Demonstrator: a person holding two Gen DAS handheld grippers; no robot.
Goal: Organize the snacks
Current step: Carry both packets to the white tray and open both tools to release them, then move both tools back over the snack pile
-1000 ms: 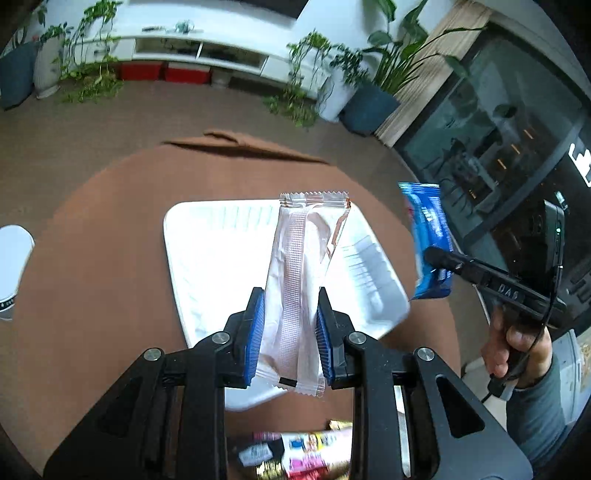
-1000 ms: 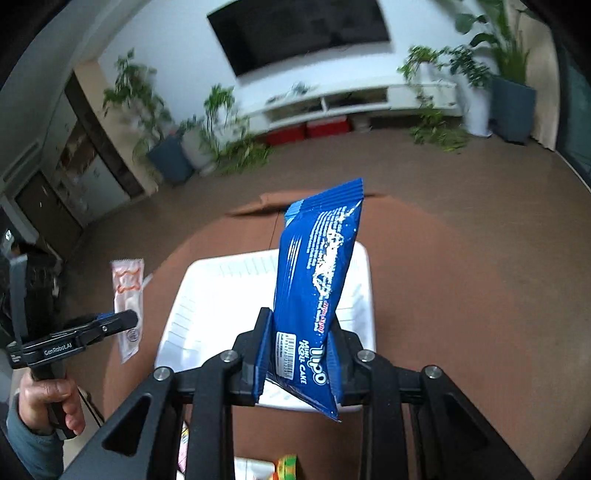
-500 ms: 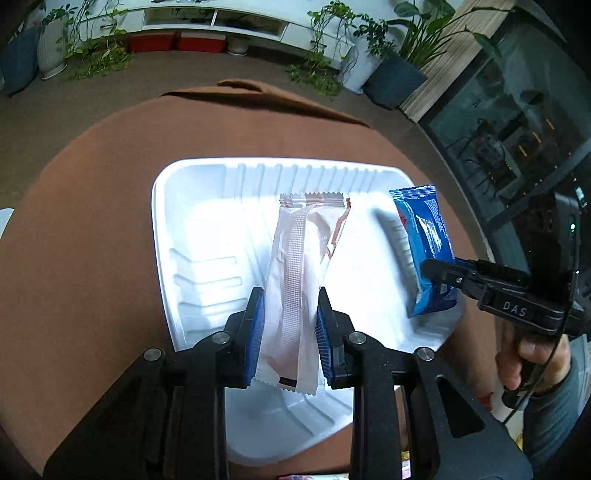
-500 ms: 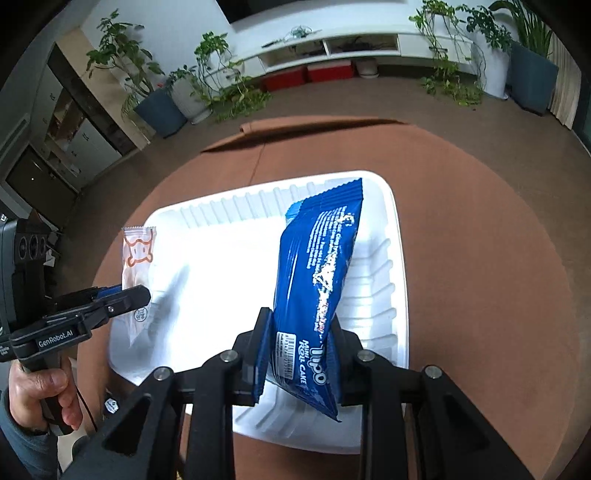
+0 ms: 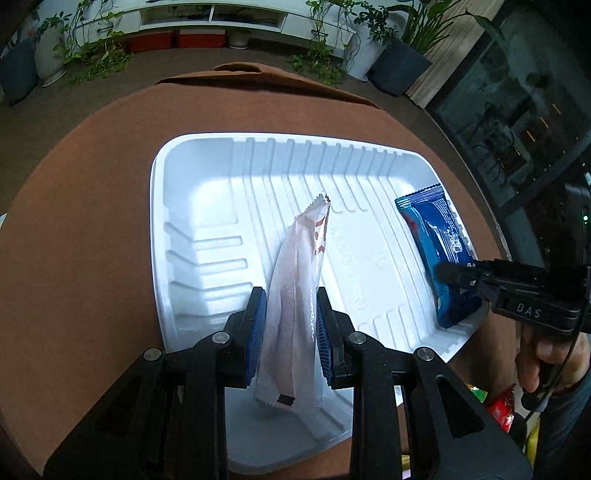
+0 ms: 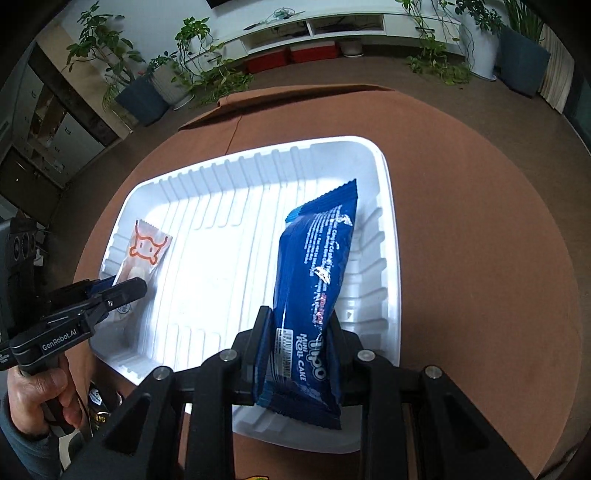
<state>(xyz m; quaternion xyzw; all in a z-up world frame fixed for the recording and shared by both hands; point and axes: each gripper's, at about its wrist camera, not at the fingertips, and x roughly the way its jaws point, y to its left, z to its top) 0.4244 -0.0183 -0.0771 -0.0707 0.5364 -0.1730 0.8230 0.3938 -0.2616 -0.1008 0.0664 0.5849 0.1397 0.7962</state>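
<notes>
A white ribbed tray [image 5: 192, 206] [image 6: 388, 229] lies on the round brown table. My left gripper [image 5: 290, 317] is shut on a white and pink snack packet [image 5: 299, 291], whose far end tips down into the tray's left half; the same packet [image 6: 146, 251] shows an orange cartoon face in the right wrist view. My right gripper [image 6: 300, 328] is shut on a blue roll cake packet [image 6: 317, 273], held low over the tray's right side, and that packet [image 5: 436, 243] leans against the tray's right wall in the left wrist view.
The brown table [image 5: 74, 240] surrounds the tray with bare surface at left, far side and right [image 6: 480, 258]. More snack packets [image 5: 500, 410] lie near the front edge beside a hand [image 5: 546, 354]. Potted plants and a low white cabinet [image 6: 332, 26] stand beyond.
Both grippers have come down toward the tray with their packets. The white packet now twists with its tip in the tray, and the blue packet has sunk to the tray's right wall.
</notes>
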